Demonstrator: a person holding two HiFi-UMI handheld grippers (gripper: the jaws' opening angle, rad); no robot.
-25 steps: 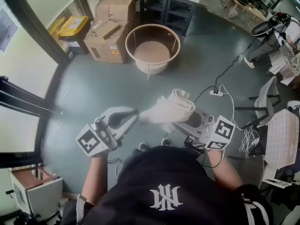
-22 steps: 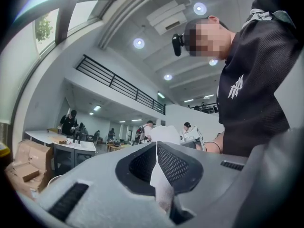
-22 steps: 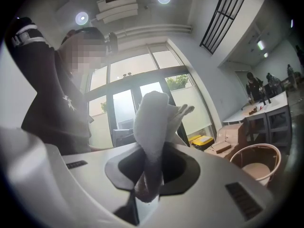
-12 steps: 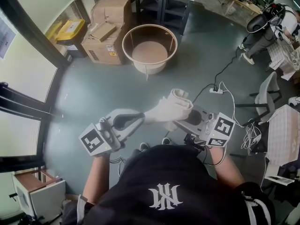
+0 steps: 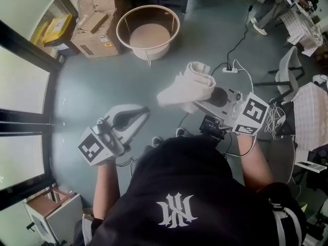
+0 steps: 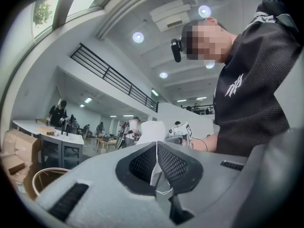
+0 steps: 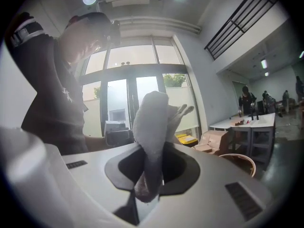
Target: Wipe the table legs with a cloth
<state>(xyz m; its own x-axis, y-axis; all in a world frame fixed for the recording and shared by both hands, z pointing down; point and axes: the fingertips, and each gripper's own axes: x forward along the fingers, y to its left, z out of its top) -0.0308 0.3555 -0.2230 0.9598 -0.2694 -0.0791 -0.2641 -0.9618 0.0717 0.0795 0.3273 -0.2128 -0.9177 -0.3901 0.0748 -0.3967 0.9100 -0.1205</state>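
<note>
A round table (image 5: 122, 28) with a raised wooden rim and white legs (image 5: 148, 61) stands on the grey floor ahead of me. My right gripper (image 5: 206, 99) is shut on a white cloth (image 5: 187, 87), which hangs bunched over its jaws in mid-air, well short of the table. In the right gripper view the cloth (image 7: 152, 122) stands up out of the right gripper (image 7: 149, 175). My left gripper (image 5: 145, 110) is lower left of the cloth and apart from it. Its jaws meet in the left gripper view (image 6: 156, 148), with the cloth (image 6: 151, 131) beyond.
Cardboard boxes (image 5: 95, 20) and a yellow case (image 5: 51, 28) sit left of the table. A power strip (image 5: 229, 69) with cables lies on the floor to the right, near a chair (image 5: 287, 77). A glass wall (image 5: 25, 111) runs along the left. A person (image 5: 271, 4) is at the far right.
The right gripper has lifted the cloth up and to the right, away from the left gripper's tips, which were against it half a second ago. The left gripper has dropped back slightly.
</note>
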